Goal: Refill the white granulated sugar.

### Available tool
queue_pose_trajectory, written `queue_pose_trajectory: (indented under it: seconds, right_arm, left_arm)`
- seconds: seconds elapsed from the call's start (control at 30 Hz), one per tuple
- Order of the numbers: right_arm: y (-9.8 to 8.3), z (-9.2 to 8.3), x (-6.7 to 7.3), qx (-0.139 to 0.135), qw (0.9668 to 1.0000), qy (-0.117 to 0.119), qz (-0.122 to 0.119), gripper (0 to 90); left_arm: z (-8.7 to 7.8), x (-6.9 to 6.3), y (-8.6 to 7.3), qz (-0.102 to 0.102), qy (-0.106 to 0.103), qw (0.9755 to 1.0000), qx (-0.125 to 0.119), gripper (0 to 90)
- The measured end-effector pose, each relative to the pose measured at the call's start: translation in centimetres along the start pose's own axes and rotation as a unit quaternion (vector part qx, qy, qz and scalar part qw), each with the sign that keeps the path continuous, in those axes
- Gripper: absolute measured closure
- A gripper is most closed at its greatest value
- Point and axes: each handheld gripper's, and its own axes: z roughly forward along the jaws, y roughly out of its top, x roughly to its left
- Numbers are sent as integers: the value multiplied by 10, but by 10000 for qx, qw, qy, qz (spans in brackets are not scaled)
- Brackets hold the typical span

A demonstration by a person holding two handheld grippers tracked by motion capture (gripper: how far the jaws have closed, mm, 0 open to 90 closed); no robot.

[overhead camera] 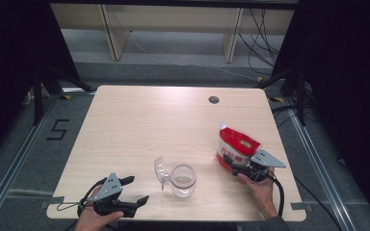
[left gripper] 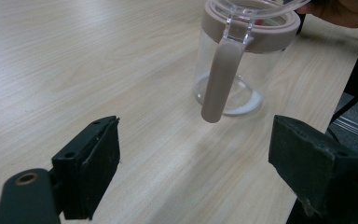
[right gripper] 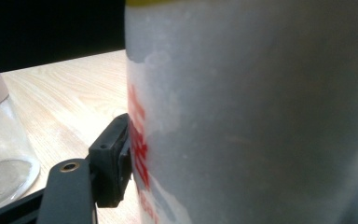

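While the right gripper (overhead camera: 234, 167) closes on the red-and-white pouch (overhead camera: 235, 146), left gripper (overhead camera: 136, 189) wide at 7 o'clock, next comes lifting it toward the open glass jar (overhead camera: 183, 180).

Counted around the one clear glass jar (overhead camera: 183, 180) near the desk's (overhead camera: 139, 120) front edge: one open hinged lid (overhead camera: 160, 170) at its left rim, one red-and-white bag (overhead camera: 235, 146) to its right, and two grippers, one (overhead camera: 135, 191) left, one (overhead camera: 234, 166) right.

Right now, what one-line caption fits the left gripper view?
Open left gripper faces a clear glass jar with a beige collar, its flip lid raised, on the light wooden table.
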Motion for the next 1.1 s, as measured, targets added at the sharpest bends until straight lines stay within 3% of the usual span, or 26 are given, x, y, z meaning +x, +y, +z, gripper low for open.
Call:
queue_pose_trajectory:
  seconds: [0.07,0.13,0.17,0.23,0.27,0.33,0.37,0.43,0.5,0.53,0.6,0.63,0.67,0.73,0.77,0.8,0.83,0.9,0.93,0.97,1.07,1.1]
  right_arm:
    - [0,1,-3,-66,9996,-58,-251,318]
    - [0,1,-3,-71,9996,-85,-259,320]
    - [0,1,0,-102,9999,-59,-34,320]
    - [0,1,1,-97,9999,-77,-2,329]
    - [0,1,-1,-114,9999,-15,-115,377]
    - [0,-1,2,30,10000,71,0,410]
    - [-1,3,1,-240,9996,-14,-152,421]
    - [2,-1,5,-11,9999,10,-143,433]
    - [3,-1,11,-36,9994,-180,-284,442]
    - [4,-1,14,-35,9994,-191,-278,445]
    - [6,0,16,7,9980,-296,-558,451]
    - [8,0,19,9,9978,-308,-582,452]
    - [9,-1,21,66,9970,-367,-677,454]
    - [10,-3,28,187,9968,-455,-634,457]
    - [12,-4,27,248,9948,-485,-863,459]
    - [14,-4,29,278,9942,-498,-909,461]
    - [16,-6,32,360,9928,-570,-993,463]
    - [19,-9,35,455,9850,-808,-1457,467]
    - [20,-11,39,435,9849,-813,-1465,469]
    - [23,-13,41,487,9819,-869,-1611,470]
    - [31,-19,49,456,9771,-1034,-1802,471]
    - [35,-21,51,436,9707,-1124,-2079,471]
  left_arm:
    - [0,0,0,66,3,9999,95,162]
    - [2,0,-1,43,24,9999,96,164]
    - [1,1,-1,72,21,9999,114,164]
    - [0,2,0,93,89,9999,19,170]
    - [0,2,0,18,109,9999,13,171]
    - [-1,3,0,37,101,9999,3,170]
    - [-1,4,0,49,105,9999,31,170]
    - [-2,4,0,58,136,9999,40,171]
    - [-3,5,0,74,162,9998,32,171]
    - [-3,5,1,75,212,9997,16,171]
    - [-4,6,1,51,206,9998,-8,172]
    - [-4,6,1,5,217,9998,-38,172]
    - [-5,8,1,112,259,9996,39,172]
    - [-5,6,1,4,233,9997,-21,172]
    - [-5,6,1,49,247,9997,-3,172]
    - [-5,7,1,217,199,9996,-6,172]
    - [-5,5,1,75,244,9997,-16,172]
    - [-4,5,1,94,228,9997,-19,172]
    - [-4,5,1,108,241,9996,-5,172]
    - [-4,5,0,133,265,9996,27,172]
    - [-4,5,0,176,276,9995,20,172]
    - [-4,4,1,130,289,9995,-19,172]
